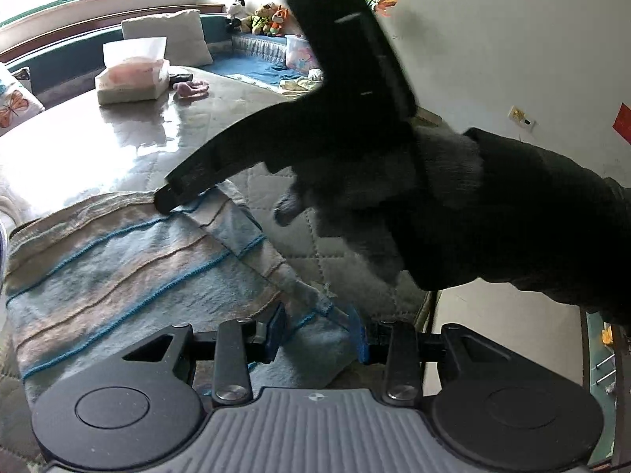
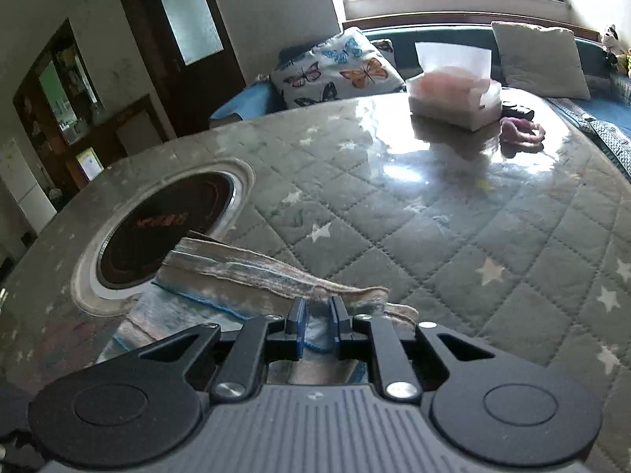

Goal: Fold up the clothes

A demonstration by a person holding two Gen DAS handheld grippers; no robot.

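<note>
The counter wears a quilted grey cover with white stars under a glossy clear sheet. Far back on it stand a tissue box, a small dark object I cannot identify, and a crumpled pink thing. A round dark inset sits in the counter, and the cloth's far end overlaps its rim. Behind runs a window bench with a butterfly cushion, a plain cushion and soft toys.

A gloved hand in a dark sleeve reaches across from the right, angled down, carrying the right hand-held gripper; it blocks much of the left view.

The striped blue-and-beige garment lies partly folded on the near counter. The right hand-held gripper has an edge of it between its blue pads, which sit close together, though whether they press it I cannot tell. The left hand-held gripper stands partly apart, the garment's near corner lying between its fingers without being pinched.
</note>
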